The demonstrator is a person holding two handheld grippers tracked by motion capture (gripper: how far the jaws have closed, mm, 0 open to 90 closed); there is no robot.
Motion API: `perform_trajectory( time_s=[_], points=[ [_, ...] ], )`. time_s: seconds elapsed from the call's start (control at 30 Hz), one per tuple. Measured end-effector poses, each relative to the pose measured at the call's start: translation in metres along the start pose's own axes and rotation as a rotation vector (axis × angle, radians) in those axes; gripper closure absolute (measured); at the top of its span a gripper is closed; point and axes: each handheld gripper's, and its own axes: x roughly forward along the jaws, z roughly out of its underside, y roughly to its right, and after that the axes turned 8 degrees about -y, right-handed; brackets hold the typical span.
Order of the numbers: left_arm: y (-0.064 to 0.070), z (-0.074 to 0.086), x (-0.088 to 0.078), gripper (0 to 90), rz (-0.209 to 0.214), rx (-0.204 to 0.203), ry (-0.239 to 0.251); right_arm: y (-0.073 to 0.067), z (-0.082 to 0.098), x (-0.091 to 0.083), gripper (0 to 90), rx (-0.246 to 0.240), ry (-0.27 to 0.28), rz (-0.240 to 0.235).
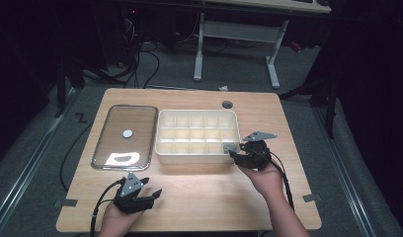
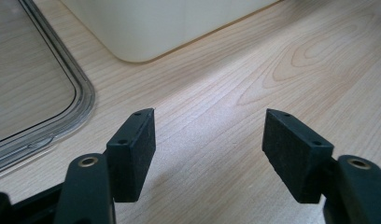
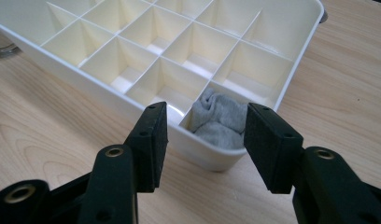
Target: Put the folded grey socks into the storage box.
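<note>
A white box (image 1: 189, 158) divided into several small compartments stands in the middle of the wooden table. A crumpled grey cloth (image 3: 219, 119) lies in its near right corner compartment (image 1: 230, 146). My right gripper (image 1: 239, 150) is at that corner, open, its pads apart just short of the box's wall (image 3: 86, 84), and nothing is between them (image 3: 205, 140). My left gripper (image 1: 151, 186) rests low near the table's front left, open over bare wood (image 2: 209, 149), with the box's near left corner (image 2: 146, 28) ahead of it.
A clear rounded lid (image 1: 124, 116) lies flat left of the box, with a small white disc (image 1: 127, 133) at its middle; its rim (image 2: 81, 100) is close to my left gripper. A round cable hole (image 1: 227, 104) sits behind the box. Desk legs stand beyond the table.
</note>
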Motion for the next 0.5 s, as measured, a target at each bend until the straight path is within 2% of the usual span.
perform_trajectory(
  time_s=[0.03,0.1,0.13,0.23,0.27,0.33,0.5],
  points=[
    [0.0,0.0,0.0,35.3,0.003,0.0,-0.001,0.0,0.01,-0.001,48.5,0.002,0.022,-0.003],
    [0.001,0.002,0.001,35.3,0.011,-0.006,0.0,0.0,0.013,-0.001,48.3,0.007,0.033,-0.001],
    [0.002,0.002,0.001,35.3,0.026,-0.008,-0.005,-0.001,0.022,0.0,48.6,0.001,0.058,0.018],
    [0.003,0.002,0.0,35.3,0.028,-0.005,-0.004,-0.003,0.031,0.001,49.0,-0.007,0.086,0.028],
    [0.004,0.003,-0.002,35.3,0.026,-0.009,0.001,-0.006,0.041,0.002,48.9,-0.007,0.101,0.027],
    [0.005,0.003,-0.003,35.4,0.025,-0.014,0.005,-0.008,0.044,0.004,48.7,-0.01,0.102,0.027],
    [0.007,0.004,-0.008,35.4,0.011,-0.015,0.018,-0.023,0.065,0.008,47.7,-0.038,0.117,0.033]
  ],
)
